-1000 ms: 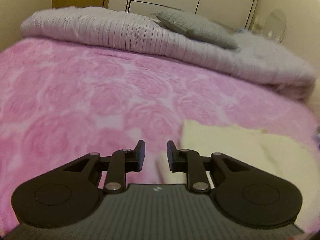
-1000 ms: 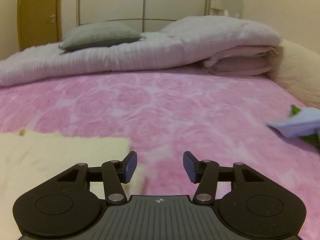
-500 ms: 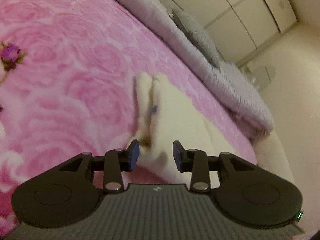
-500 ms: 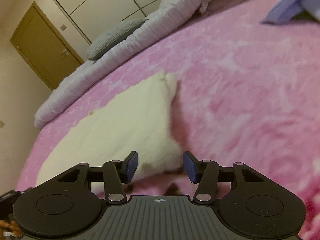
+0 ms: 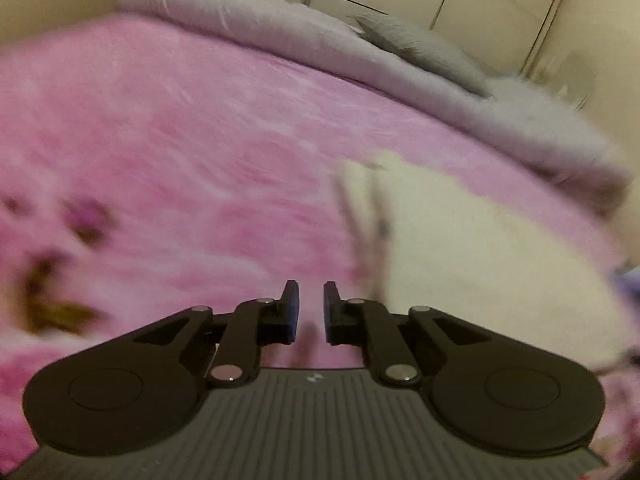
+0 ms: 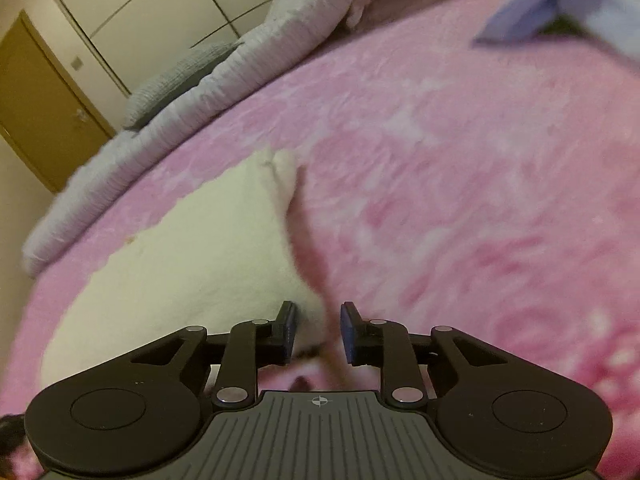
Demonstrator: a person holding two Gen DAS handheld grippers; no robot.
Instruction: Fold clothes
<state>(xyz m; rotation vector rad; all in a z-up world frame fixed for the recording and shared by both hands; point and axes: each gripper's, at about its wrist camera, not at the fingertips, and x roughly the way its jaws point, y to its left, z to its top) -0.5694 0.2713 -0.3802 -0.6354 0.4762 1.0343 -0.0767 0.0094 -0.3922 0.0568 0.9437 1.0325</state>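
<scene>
Left tongs [image 5: 307, 307]: narrow gap between the tips, nothing gripped, over the pink blanket [image 5: 192, 152]. Right tongs [image 6: 317, 332]: parted, the near corner of the cream garment [image 6: 208, 248] between the tips, not clamped. The garment lies flat on the bed. Beyond: grey quilt [image 6: 248, 60], wardrobe [image 6: 132, 4].

We see a pink rose-patterned blanket [image 5: 200, 140] covering the bed. A lilac quilt [image 5: 280, 36] lies bunched along its far edge, a grey pillow [image 5: 420, 46] on top. Behind stand a pale wardrobe [image 6: 152, 4] and a brown door [image 6: 36, 100].
</scene>
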